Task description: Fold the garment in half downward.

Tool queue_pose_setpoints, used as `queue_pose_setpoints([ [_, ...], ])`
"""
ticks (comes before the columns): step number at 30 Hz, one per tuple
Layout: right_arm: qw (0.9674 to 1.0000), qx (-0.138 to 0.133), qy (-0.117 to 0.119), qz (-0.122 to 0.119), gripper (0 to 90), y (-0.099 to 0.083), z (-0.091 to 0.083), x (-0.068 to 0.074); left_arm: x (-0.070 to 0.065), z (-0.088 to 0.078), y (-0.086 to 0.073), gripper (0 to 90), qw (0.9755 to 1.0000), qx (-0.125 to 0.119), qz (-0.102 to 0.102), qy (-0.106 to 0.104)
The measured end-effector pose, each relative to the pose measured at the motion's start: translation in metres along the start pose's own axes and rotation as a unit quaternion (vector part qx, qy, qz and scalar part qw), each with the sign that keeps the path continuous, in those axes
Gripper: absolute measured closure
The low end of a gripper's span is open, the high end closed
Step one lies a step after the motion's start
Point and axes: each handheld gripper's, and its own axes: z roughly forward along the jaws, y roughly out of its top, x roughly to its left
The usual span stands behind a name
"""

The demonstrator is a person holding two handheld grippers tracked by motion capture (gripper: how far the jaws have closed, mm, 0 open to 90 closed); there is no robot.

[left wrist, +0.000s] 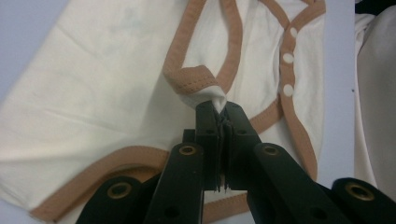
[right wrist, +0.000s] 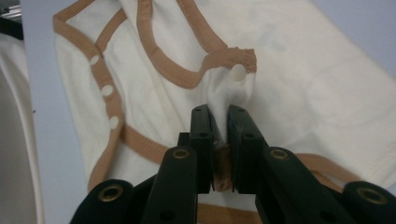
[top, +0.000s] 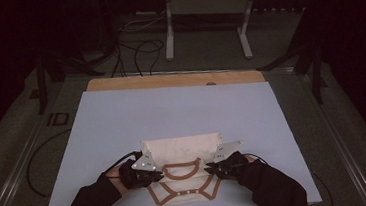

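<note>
A cream baby bodysuit (top: 182,150) with tan trim and white snaps lies folded on the pale blue board (top: 112,119) near its front edge. My left gripper (top: 158,175) pinches the garment's left shoulder by the neckline; in the left gripper view (left wrist: 219,109) its jaws are shut on a bunched point of cream cloth (left wrist: 212,95). My right gripper (top: 211,169) holds the right shoulder; in the right gripper view (right wrist: 219,116) its jaws are shut on a fold of cloth (right wrist: 224,88) just under a snap. Both hands in black gloves sit low over the board.
The blue board rests on a wooden tabletop (top: 169,80) showing at the far edge. Beyond it stand a white metal frame (top: 204,21) and loose cables (top: 138,49) on the floor. Pale cloth (left wrist: 373,93) lies at the person's lap.
</note>
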Motion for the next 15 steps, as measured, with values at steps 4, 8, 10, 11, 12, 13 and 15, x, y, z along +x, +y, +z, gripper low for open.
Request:
queue_pose_setpoints([
  [4,0.9999,0.006,0.008,0.006,81.1,-0.006,0.003,0.005,-0.003,0.004,-0.006,86.7,0.9999,-0.003,-0.011,-0.008],
  [8,0.9995,0.021,0.01,0.023,79.5,-0.011,0.007,0.006,-0.001,0.011,-0.01,85.0,0.9996,0.005,-0.023,-0.012],
  [10,0.9994,0.022,0.009,0.025,74.9,-0.011,0.007,0.006,0.0,0.013,-0.011,76.8,0.9994,0.0,-0.034,-0.002],
  [11,0.9996,0.018,0.007,0.019,70.5,-0.012,0.008,0.005,0.001,0.012,-0.011,71.7,0.9991,-0.003,-0.043,-0.001],
  [12,0.9997,0.018,0.006,0.018,67.4,-0.012,0.008,0.005,0.003,0.01,-0.011,67.4,0.9989,-0.007,-0.046,0.001],
  [13,0.9994,0.021,0.009,0.026,64.2,-0.011,0.007,0.005,0.004,0.009,-0.01,62.0,0.9986,-0.015,-0.051,0.005],
  [15,0.9994,0.02,0.009,0.026,61.3,-0.011,0.006,0.005,0.005,0.006,-0.01,55.3,0.9981,-0.019,-0.059,0.005],
])
